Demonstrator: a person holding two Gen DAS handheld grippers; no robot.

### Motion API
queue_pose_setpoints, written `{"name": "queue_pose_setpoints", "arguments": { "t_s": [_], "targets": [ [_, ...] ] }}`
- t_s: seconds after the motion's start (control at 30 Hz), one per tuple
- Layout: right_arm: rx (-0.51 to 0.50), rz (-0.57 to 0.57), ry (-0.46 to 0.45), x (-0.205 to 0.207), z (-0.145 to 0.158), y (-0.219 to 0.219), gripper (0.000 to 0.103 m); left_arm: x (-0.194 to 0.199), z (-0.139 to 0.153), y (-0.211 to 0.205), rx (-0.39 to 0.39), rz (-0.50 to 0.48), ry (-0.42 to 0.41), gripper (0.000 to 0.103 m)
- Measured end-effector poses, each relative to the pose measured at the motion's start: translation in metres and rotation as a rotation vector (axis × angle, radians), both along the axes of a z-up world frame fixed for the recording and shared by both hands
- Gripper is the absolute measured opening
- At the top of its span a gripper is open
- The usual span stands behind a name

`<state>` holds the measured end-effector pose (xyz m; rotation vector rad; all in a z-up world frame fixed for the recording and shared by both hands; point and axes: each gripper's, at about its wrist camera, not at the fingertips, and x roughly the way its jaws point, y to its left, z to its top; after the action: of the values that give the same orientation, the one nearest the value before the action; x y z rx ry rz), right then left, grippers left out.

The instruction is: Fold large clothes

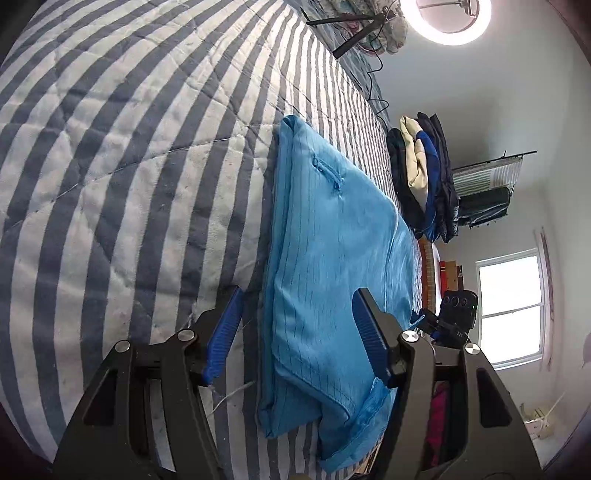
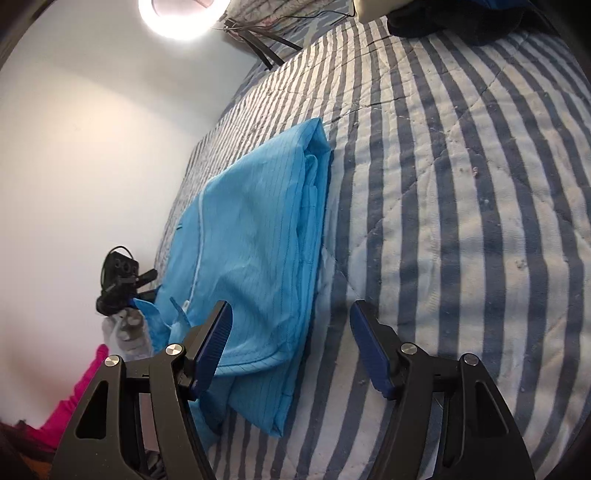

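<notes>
A folded light-blue garment [image 1: 332, 258] lies in a long strip on the striped quilt [image 1: 129, 166]. My left gripper [image 1: 295, 332] hovers open over its near end. One blue pad [image 1: 225, 332] stands over the quilt and the other over the cloth, neither pressing. In the right wrist view the same garment [image 2: 258, 229] runs away from me. My right gripper [image 2: 291, 343] is open astride its right edge, with its left fingertip [image 2: 214, 339] over the cloth. Each view shows the other gripper at the garment's far side, the right gripper [image 1: 454, 317] and the left gripper [image 2: 118, 280] in a gloved hand [image 2: 125, 328].
A stack of folded dark, cream and blue clothes [image 1: 424, 177] sits on the bed beyond the garment. A ring light [image 1: 445, 18] on tripod legs [image 1: 351, 33] stands at the bed's far end. A window [image 1: 509, 306] and pink cloth [image 2: 74, 391] lie off the bed.
</notes>
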<state>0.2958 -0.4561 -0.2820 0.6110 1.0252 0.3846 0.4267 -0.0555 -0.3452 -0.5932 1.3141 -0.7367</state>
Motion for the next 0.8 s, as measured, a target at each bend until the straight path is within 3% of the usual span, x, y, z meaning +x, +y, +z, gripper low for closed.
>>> {"name": "queue_pose_setpoints", "arguments": {
  "t_s": [0.2, 0.43, 0.57, 0.67, 0.8],
  "targets": [
    [0.121, -0.006, -0.005, 0.013, -0.006, -0.007, 0.065, 0.009, 0.001, -0.020, 0.014, -0.014, -0.010, 0.061],
    [0.094, 0.055, 0.003, 0.030, -0.005, 0.023, 0.057, 0.011, 0.004, -0.046, 0.077, -0.039, -0.040, 0.047],
    [0.052, 0.068, 0.036, 0.033, -0.007, 0.035, 0.031, 0.006, 0.011, -0.054, 0.131, -0.059, -0.076, 0.028],
    [0.016, 0.081, 0.034, 0.032, -0.003, 0.043, 0.022, 0.001, 0.019, -0.059, 0.160, -0.075, -0.118, 0.015],
    [-0.050, 0.087, 0.013, 0.029, 0.009, 0.050, 0.010, -0.007, 0.036, -0.072, 0.202, -0.102, -0.204, 0.009]
  ]
}}
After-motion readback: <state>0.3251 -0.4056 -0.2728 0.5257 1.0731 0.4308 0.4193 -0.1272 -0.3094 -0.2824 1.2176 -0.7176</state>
